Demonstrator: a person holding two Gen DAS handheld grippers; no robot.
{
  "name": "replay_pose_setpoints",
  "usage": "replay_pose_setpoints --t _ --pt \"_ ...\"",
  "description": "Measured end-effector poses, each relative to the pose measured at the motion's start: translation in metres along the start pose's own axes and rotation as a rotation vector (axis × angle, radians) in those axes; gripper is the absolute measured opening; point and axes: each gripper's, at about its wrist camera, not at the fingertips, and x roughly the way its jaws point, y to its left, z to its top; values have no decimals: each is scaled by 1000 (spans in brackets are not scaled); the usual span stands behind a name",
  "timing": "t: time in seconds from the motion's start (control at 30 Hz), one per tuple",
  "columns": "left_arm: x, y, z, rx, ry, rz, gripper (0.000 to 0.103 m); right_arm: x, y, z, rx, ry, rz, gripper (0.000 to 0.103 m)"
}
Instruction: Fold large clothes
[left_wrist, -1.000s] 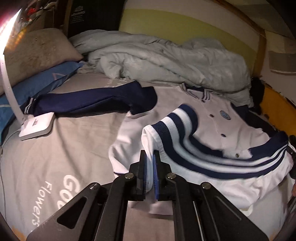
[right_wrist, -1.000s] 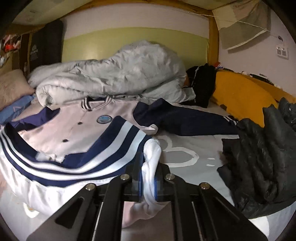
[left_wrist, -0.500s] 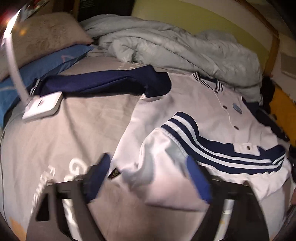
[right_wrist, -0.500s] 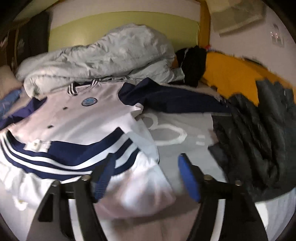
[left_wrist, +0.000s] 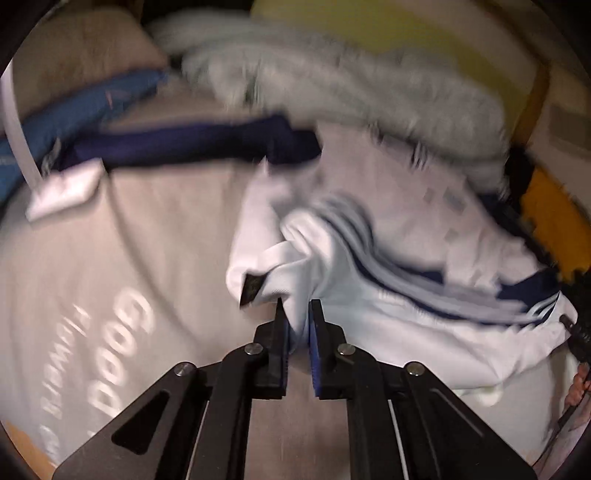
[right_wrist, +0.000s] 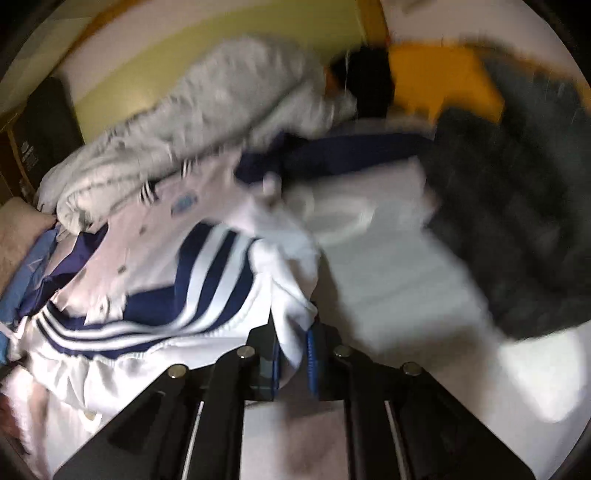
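Both claws just snapped shut again on the jacket (left_wrist: 369, 206) lying on the bed (left_wrist: 155, 236); left gripper (left_wrist: 297, 325) pinching lower centre; right gripper (right_wrist: 291, 343) likewise; folded hem running straight across between them, body stretching toward upper frame.

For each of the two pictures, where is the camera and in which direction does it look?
Left wrist: sits on the left claw, looking down its fingers at the jacket on the bed; claw shut on jacket fabric.
Right wrist: sits on the right claw, facing the jacket and quilt; claw shut on fabric.
Shared: the same jacket, quilt, bed.
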Motion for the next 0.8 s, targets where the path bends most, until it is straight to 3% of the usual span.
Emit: replay_pose_setpoints --t 0.1,0.2,0.3,0.4,0.47,0.6,0.67,0.77,0.8 --pt "-23 6 5 -6 -32 13 5 -22 6 7 -62 -71 -76 9" --pt "-4 3 -8 15 51 78 5 0 2 4 -95 23 -103 11" --pt "16 -8 -27 98 110 189 6 23 11 -11 -189 83 -198 14" --pt "7 -19 -26 154 42 226 14 16 16 -7 -212 14 -253 30" --pt "-5 -22 -20 153 -27 213 40 2 15 -2 -201 -45 -247 50" --pt "-31 -24 -12 152 -128 136 52 -25 19 -1 -202 -122 -155 72" --pt "-38 -30 -12 174 -157 120 70 -32 29 -2 -233 -135 -118 90" --pt "-43 -45 -14 227 -187 125 82 -46 45 -9 -279 -179 -78 103" --pt "-44 -51 -14 249 -196 127 83 -50 49 -10 -293 -188 -68 103"
